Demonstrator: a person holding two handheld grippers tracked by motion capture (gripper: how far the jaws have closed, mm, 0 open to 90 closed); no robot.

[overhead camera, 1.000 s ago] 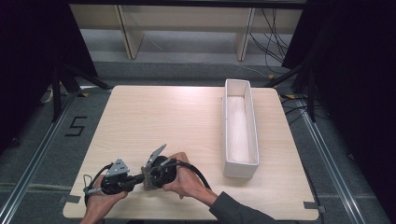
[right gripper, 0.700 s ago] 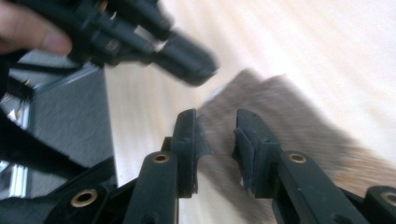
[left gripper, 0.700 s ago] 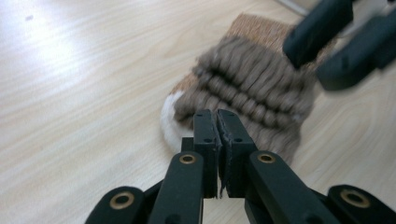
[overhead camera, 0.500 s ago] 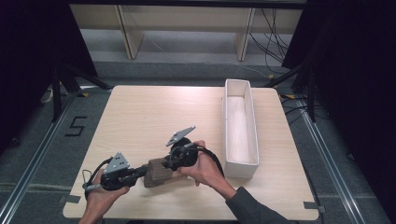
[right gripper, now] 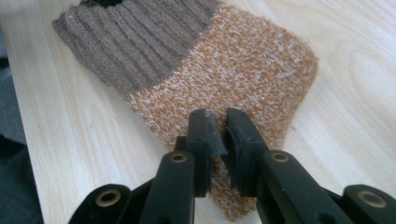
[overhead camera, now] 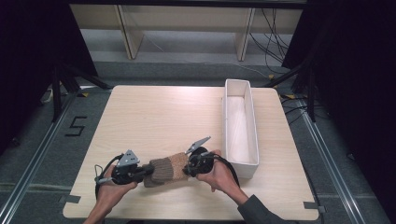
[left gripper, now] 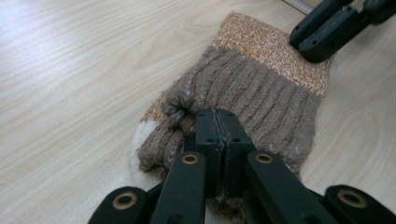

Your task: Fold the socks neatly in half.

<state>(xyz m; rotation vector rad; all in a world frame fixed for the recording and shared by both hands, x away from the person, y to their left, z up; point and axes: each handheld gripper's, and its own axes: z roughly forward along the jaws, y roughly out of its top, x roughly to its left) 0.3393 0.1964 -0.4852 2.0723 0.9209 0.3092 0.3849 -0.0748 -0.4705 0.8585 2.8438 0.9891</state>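
One knit sock lies near front edge of tabletop, one white tray at right. Left gripper clamps brown cuff; right gripper pinches orange end. Vs. earlier: sock now stretched flat btw. grippers.

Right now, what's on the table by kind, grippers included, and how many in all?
Sock: 1, brown ribbed cuff, orange flecked foot
Bin: 1, white, long
Grippers: 2, left gripper shut on the cuff, right gripper at the orange end with a narrow gap between its jaws
Total: 4
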